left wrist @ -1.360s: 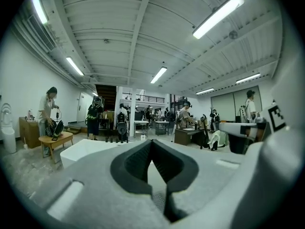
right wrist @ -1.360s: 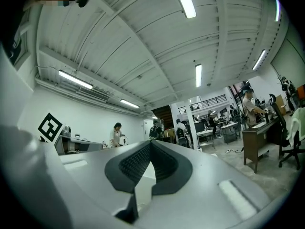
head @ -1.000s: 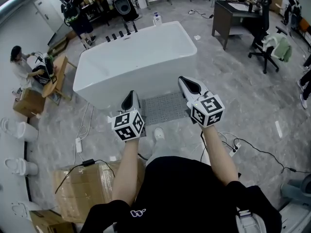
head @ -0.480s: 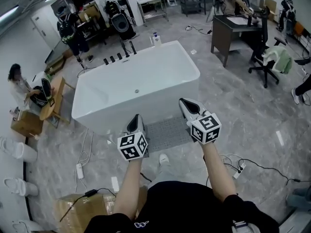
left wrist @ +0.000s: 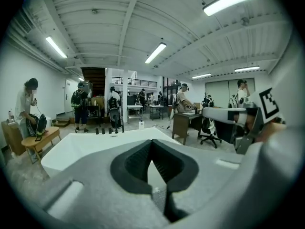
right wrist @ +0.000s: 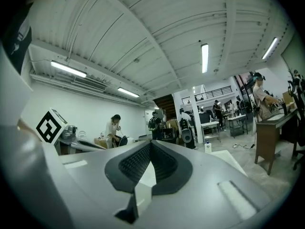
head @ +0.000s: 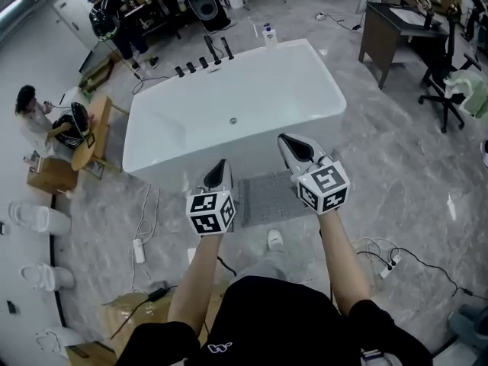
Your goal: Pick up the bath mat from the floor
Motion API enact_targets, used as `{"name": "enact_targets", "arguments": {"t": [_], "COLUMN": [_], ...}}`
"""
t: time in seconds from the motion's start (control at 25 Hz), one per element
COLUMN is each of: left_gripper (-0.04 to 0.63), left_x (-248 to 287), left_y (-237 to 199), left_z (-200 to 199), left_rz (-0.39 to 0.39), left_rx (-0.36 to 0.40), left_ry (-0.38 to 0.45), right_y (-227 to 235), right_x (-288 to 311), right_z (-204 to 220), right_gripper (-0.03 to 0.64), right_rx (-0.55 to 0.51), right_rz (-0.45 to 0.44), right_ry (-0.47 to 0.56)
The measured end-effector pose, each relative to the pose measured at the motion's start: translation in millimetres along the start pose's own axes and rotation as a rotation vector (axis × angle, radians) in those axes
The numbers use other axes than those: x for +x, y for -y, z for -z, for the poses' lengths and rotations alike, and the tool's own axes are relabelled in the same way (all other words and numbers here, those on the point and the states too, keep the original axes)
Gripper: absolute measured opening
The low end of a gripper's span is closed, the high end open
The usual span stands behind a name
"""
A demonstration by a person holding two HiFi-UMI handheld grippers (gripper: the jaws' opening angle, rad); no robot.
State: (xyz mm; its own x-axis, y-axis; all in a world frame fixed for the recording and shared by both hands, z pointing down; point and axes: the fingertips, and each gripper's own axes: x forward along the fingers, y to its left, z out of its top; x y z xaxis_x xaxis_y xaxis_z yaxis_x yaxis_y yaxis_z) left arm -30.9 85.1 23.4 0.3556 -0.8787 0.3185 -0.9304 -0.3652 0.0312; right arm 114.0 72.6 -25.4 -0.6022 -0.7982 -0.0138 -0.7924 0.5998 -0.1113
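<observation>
Your left gripper [head: 219, 171] has its jaws pressed together with nothing between them, and your right gripper [head: 294, 146] is closed and empty in the same way. You hold both out in front of you above the floor, the right one pointing roughly level and the left tipped slightly down. The grey bath mat [head: 264, 200] lies flat on the marble floor [head: 396, 166], right against the foot of the white bathtub [head: 252, 90]. In the head view it shows between your two grippers, neither of which touches it. Your shoe [head: 274, 240] stands just short of its near edge.
</observation>
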Motion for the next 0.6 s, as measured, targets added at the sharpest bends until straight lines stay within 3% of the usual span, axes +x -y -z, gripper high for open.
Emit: {"name": "enact_targets", "arguments": {"t": [0.2,0.4,0.6], "left_gripper": [-0.001,-0.002,0.0], "left_x": [45.7,72.0,93.0], "left_y": [-42.5,-90.0,-109.8], "left_z": [-3.1,-21.4,-38.1], "left_rz": [-0.014,-0.034,-0.008], "left_rx": [-0.015,-0.064,-0.122], "left_ry": [-0.03,-0.001,0.046], "right_y": [35.5,54.7,55.0], "right_x": [49.4,92.0,134.1], "right_z": [35.8,33.1,22.3], "right_gripper": [0.006,0.006,0.006], "right_rx": [0.092,0.148,0.074], "right_rz": [0.051,0.094,0.068], "right_ry": [-0.046,-0.051,-0.095]}}
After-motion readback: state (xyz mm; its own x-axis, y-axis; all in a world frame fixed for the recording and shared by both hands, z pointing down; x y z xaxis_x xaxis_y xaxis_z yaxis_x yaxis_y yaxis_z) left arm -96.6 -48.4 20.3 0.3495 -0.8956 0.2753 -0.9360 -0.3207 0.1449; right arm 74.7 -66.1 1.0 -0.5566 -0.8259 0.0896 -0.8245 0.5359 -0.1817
